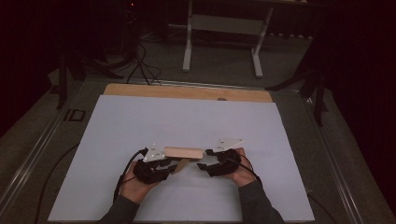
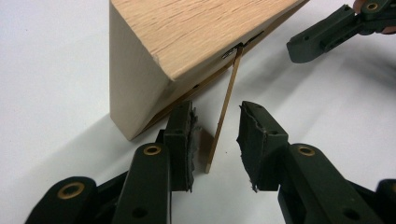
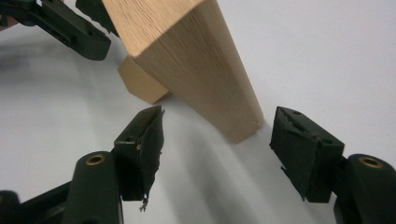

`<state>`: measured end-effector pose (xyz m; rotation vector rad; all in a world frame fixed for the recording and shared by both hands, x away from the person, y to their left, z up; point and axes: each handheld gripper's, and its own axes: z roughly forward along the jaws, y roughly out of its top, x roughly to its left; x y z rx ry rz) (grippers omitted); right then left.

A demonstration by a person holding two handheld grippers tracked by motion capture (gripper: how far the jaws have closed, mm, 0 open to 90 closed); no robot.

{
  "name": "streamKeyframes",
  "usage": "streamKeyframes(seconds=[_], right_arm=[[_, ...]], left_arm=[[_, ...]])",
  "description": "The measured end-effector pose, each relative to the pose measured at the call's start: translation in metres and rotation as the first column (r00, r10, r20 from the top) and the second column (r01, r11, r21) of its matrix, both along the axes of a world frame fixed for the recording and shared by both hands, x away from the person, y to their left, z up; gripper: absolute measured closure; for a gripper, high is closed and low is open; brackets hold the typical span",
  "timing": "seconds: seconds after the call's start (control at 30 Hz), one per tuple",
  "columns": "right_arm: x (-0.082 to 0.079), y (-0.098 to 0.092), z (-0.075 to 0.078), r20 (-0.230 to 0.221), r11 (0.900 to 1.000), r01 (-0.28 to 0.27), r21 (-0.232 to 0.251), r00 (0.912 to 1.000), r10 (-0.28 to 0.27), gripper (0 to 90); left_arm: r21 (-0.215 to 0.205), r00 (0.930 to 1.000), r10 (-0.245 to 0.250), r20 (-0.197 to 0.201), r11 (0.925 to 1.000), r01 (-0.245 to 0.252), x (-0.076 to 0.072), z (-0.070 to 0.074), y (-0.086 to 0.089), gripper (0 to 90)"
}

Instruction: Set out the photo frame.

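While the left gripper (image 2: 215, 140) holds its jaws partly apart, a thin wooden flap (image 2: 225, 109) hangs between the pads (image 2: 183, 140) without being pinched; it may brush the left pad, but I cannot tell for sure. That flap is hinged to the underside of a wooden box (image 2: 187, 42), which stands tilted with one corner on the white sheet (image 2: 46, 70). Opposite, the right gripper (image 3: 217, 140) has its jaws wide apart, straddling the other end of the box (image 3: 205, 70) with neither pad (image 3: 149, 144) touching the wood. A smaller pale part (image 3: 140, 84) shows under the box on that side.

From above, the box (image 1: 183, 152) lies near the middle of the sheet's near half, closer to the near edge than the far one, with the left gripper (image 1: 169, 164) and right gripper (image 1: 204, 164) at its two ends and a hand behind each. The sheet (image 1: 187, 121) covers most of a wooden board (image 1: 187, 91) whose far edge stays bare.

The step in hand looks like opening or closing the hinged flap while steadying the box. Next, the left jaws would likely need to close on the flap, and the right jaws to close on the box end so it does not slide or tip as the flap swings.
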<state>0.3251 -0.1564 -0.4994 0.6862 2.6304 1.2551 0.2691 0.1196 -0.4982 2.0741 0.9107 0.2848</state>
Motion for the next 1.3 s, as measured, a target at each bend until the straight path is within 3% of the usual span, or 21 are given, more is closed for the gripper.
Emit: streamKeyframes(seconds=[0.5,0.9,1.3], right_arm=[[0.003,-0.009,0.000,0.003,1.000,0.019,-0.003,0.9998,-0.019,36.7],[0.006,-0.017,0.002,0.013,0.998,0.066,0.014,0.9977,-0.067,41.0],[0.008,-0.015,0.002,0.037,0.982,0.185,0.029,0.9819,-0.186,43.4]], left_arm=[[-0.007,0.9999,-0.013,0.002,0.9999,0.013,-0.001,0.003,-0.001,66.1],[-0.001,0.9998,-0.013,0.013,0.9999,0.013,-0.003,0.007,-0.002,68.8],[0.002,0.9994,-0.017,0.031,0.9999,0.017,-0.005,0.010,-0.004,70.1]])
